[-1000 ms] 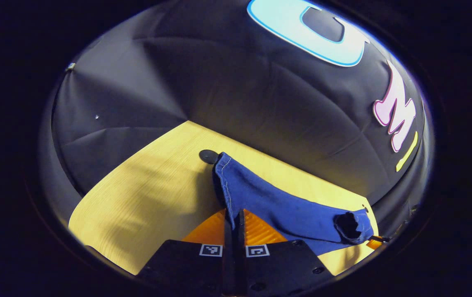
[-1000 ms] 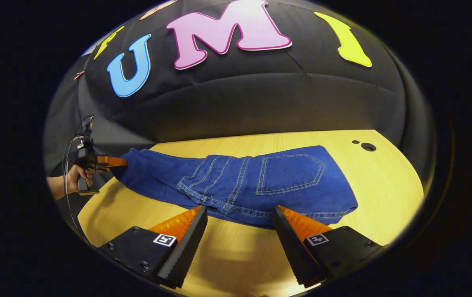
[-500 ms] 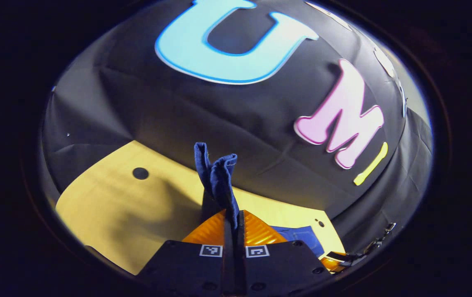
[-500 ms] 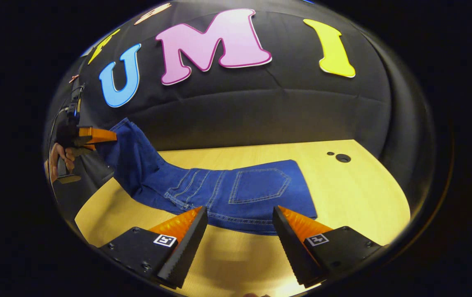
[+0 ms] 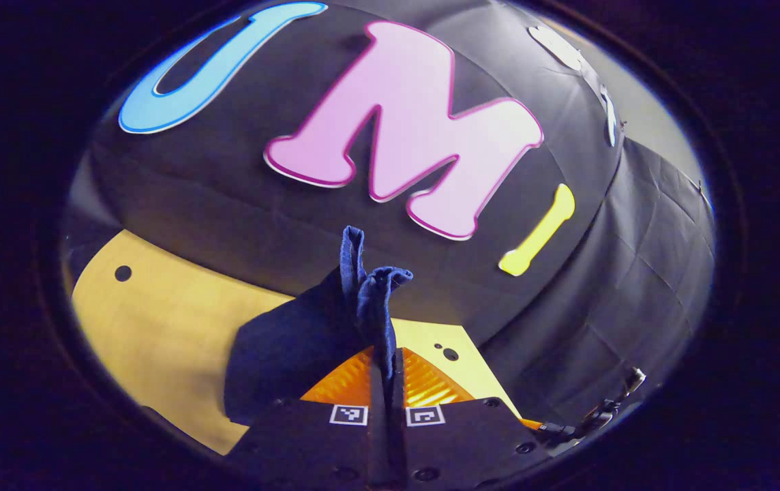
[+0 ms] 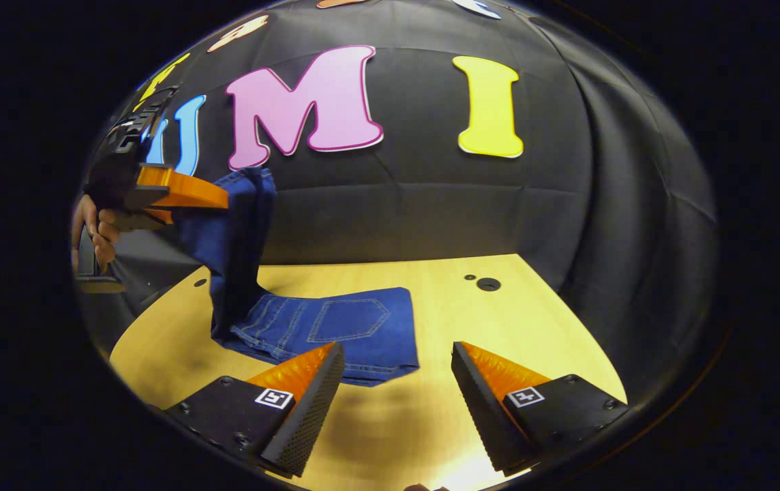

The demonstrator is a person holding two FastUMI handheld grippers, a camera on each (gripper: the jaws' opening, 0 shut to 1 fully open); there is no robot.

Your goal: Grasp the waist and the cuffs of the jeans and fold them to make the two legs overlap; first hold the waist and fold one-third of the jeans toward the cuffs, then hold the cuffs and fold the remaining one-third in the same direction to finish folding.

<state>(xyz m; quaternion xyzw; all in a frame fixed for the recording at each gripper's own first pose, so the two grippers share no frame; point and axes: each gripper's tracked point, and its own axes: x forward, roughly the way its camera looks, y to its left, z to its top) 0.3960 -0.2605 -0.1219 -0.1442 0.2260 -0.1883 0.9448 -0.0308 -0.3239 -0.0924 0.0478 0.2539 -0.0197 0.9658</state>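
The fingers (image 5: 424, 382) of the left gripper (image 5: 387, 365) are pressed together, and they pinch the cuffs (image 5: 369, 286) of the jeans (image 6: 335, 331) between them. In the right gripper view this gripper is held up high by a hand (image 6: 93, 228) above the left end of the table (image 6: 513, 320), and the two legs hang down from it like a curtain. The waist part, with one back pocket (image 6: 349, 319) showing, lies flat on the table near its left end.

The right gripper (image 6: 397, 382) has its fingers spread wide with nothing between them. It hangs over the front edge of the table, just in front of the jeans and not touching them.

The right half of the table is bare, so there is lots of room there. Two dark round holes (image 6: 487, 284) sit near the back edge. There is one pair of jeans, two grippers and one hand.

The hanging legs hide part of the waist. The hand is half cut off at the side
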